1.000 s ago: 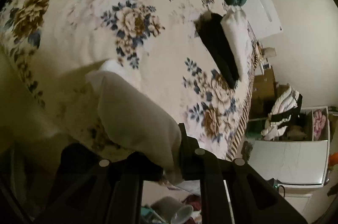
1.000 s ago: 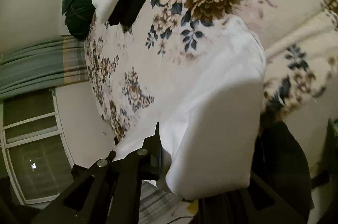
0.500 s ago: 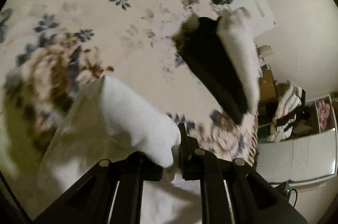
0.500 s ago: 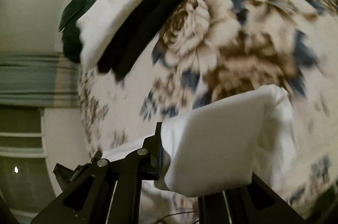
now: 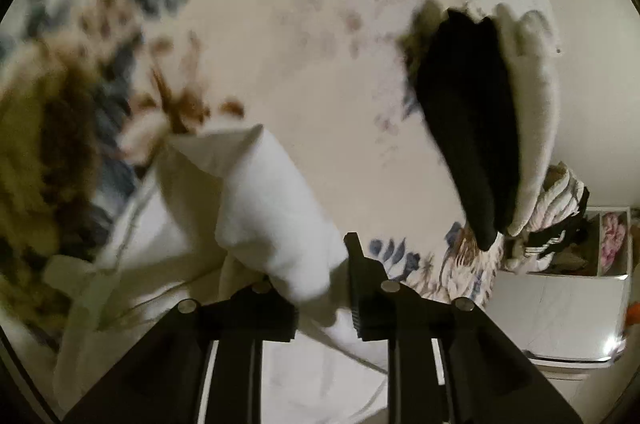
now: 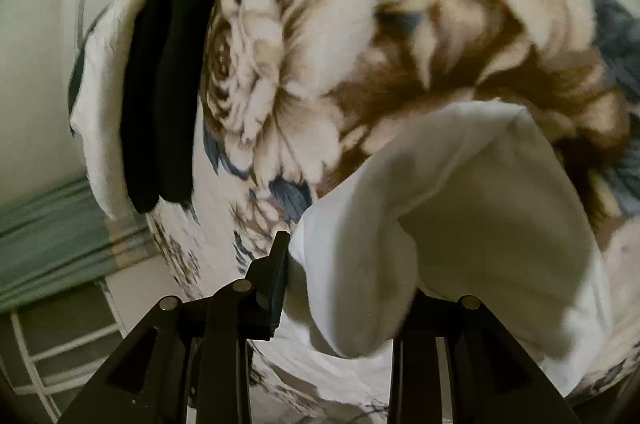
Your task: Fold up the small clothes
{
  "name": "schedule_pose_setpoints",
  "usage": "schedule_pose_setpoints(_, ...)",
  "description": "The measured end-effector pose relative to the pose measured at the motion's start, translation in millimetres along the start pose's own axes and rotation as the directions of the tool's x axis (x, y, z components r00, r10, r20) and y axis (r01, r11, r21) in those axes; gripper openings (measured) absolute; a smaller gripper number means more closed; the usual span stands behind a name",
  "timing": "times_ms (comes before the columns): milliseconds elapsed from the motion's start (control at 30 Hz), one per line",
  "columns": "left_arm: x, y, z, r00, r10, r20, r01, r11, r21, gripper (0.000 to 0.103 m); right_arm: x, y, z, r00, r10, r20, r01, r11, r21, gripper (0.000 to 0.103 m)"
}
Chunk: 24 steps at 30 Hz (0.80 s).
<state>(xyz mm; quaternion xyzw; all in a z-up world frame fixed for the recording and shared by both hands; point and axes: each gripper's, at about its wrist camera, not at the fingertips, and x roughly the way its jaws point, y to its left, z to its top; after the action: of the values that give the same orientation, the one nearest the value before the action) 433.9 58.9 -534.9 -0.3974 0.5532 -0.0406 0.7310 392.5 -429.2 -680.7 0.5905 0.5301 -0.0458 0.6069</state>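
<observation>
Both the left gripper (image 5: 320, 284) and right gripper (image 6: 344, 288) pinch the white cotton garment (image 5: 276, 207) above the floral bedspread (image 5: 280, 43); 2 folded black and white clothes (image 5: 472, 127) lie upper right.

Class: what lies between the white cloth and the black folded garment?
Only bare flowered blanket separates the white cloth from the black garment, shown in both wrist views.

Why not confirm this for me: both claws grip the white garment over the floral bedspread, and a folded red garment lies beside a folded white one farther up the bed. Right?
One detail is wrong: the folded garment beside the folded white one is black, not red, as the left wrist view shows. The left claw and right claw do grip the white garment over the floral bedspread.
</observation>
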Motion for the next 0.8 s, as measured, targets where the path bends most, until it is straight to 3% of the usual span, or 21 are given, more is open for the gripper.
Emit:
schedule_pose_setpoints(33, -11, -7, -5, 0.999, -0.006, 0.036, 0.005, 1.0, 0.03, 0.014, -3, 2, -2, 1.0, -0.001, 0.011, 0.002, 1.0, -0.017, 0.016)
schedule_pose_setpoints(133, -50, -26, -28, 0.992, -0.027, 0.122, 0.012, 0.993, 0.116, 0.013, -23, 17, -18, 1.0, -0.006, 0.015, 0.008, 0.994, -0.11, 0.015)
schedule_pose_setpoints(233, -86, -24, -63, 0.991, -0.012, 0.136, -0.009, 0.989, 0.149, 0.013, -50, 24, -41, 1.0, -0.026, 0.011, 0.028, 0.982, -0.184, 0.015)
schedule_pose_setpoints(433, -106, 27, -129, 0.993, 0.113, 0.033, -0.115, 0.989, 0.093, 0.013, -82, -13, -88, 0.99, -0.131, -0.057, 0.112, 0.959, -0.26, 0.015)
schedule_pose_setpoints(633, -74, 82, -173, 0.969, 0.222, -0.106, -0.216, 0.974, 0.066, 0.014, -73, -82, -111, 0.958, -0.262, -0.121, 0.226, 0.942, -0.249, 0.015)
schedule_pose_setpoints(700, -67, 95, -178, 0.964, 0.212, -0.16, -0.208, 0.977, 0.045, 0.018, -62, -101, -110, 0.937, -0.32, -0.142, 0.278, 0.926, -0.255, 0.035)
schedule_pose_setpoints(733, -70, 97, -181, 0.961, 0.215, -0.173, -0.211, 0.977, 0.043, 0.03, -57, -109, -108, 0.915, -0.369, -0.163, 0.319, 0.91, -0.266, 0.054)
schedule_pose_setpoints(767, -75, 98, -183, 0.96, 0.22, -0.173, -0.215, 0.975, 0.048, 0.038, -57, -116, -106, 0.897, -0.406, -0.173, 0.352, 0.894, -0.277, 0.061)
schedule_pose_setpoints(800, -86, 98, -185, 0.965, 0.203, -0.167, -0.197, 0.979, 0.054, 0.053, -62, -120, -107, 0.896, -0.411, -0.166, 0.356, 0.89, -0.284, 0.064)
